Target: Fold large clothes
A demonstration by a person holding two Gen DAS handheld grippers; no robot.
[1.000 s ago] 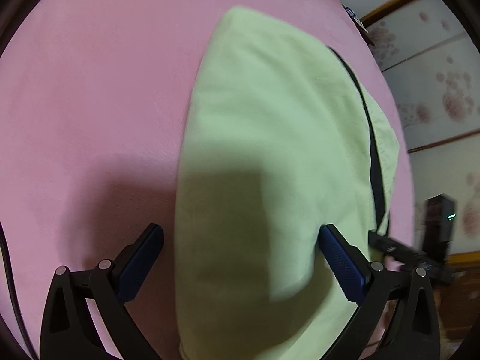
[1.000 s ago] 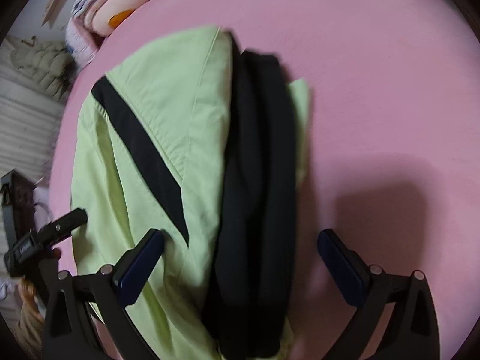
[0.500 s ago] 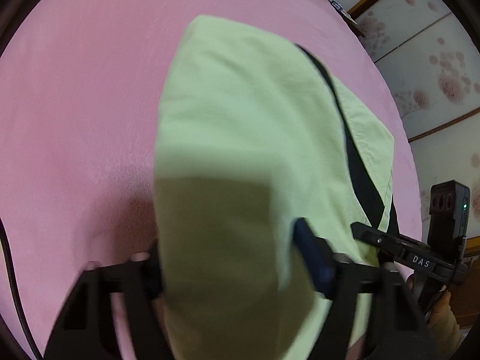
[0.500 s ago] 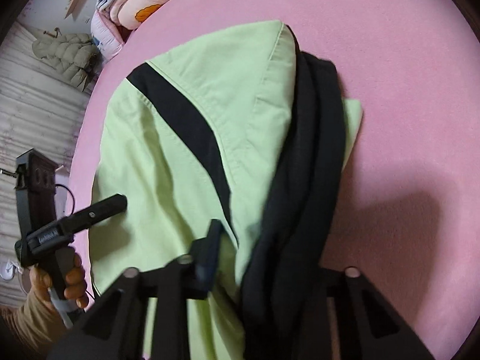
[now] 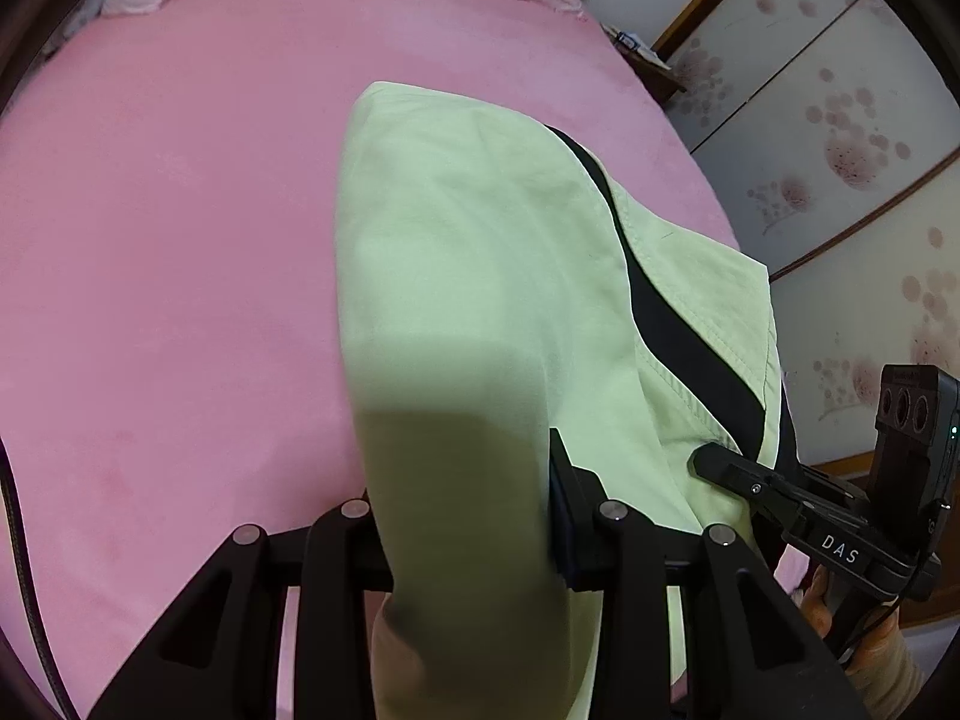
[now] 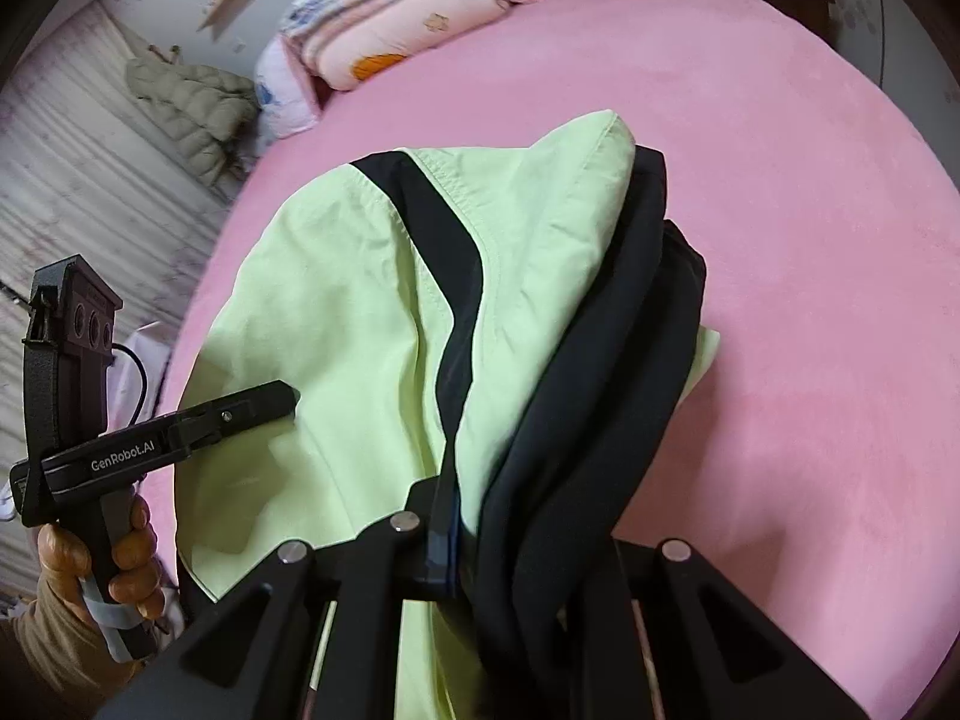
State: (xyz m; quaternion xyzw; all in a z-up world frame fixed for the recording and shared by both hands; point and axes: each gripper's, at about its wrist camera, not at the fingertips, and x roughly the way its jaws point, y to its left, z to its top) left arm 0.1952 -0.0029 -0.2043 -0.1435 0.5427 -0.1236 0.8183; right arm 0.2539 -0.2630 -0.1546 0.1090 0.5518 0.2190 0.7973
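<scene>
A light green garment point(image 5: 480, 276) with black stripes and a black part lies on the pink bed point(image 5: 168, 240). My left gripper point(image 5: 462, 516) is shut on the garment's near green edge and lifts it; the cloth hides the left pad. My right gripper point(image 6: 522, 540) is shut on the garment point(image 6: 360, 312) where the black part point(image 6: 606, 396) bunches up. Each gripper shows in the other's view, the right one point(image 5: 780, 492) at right, the left one point(image 6: 180, 432) at left.
Folded quilts and pillows point(image 6: 396, 18) lie at the head of the bed. A padded coat point(image 6: 192, 102) hangs by the left wall. Flowered sliding doors point(image 5: 840, 120) stand on the right. A cable point(image 5: 18, 540) runs along the left edge.
Both grippers went from open around the garment's near edge to shut on it, then rose and tilted up, lifting the cloth; the head of the bed has come into view.
</scene>
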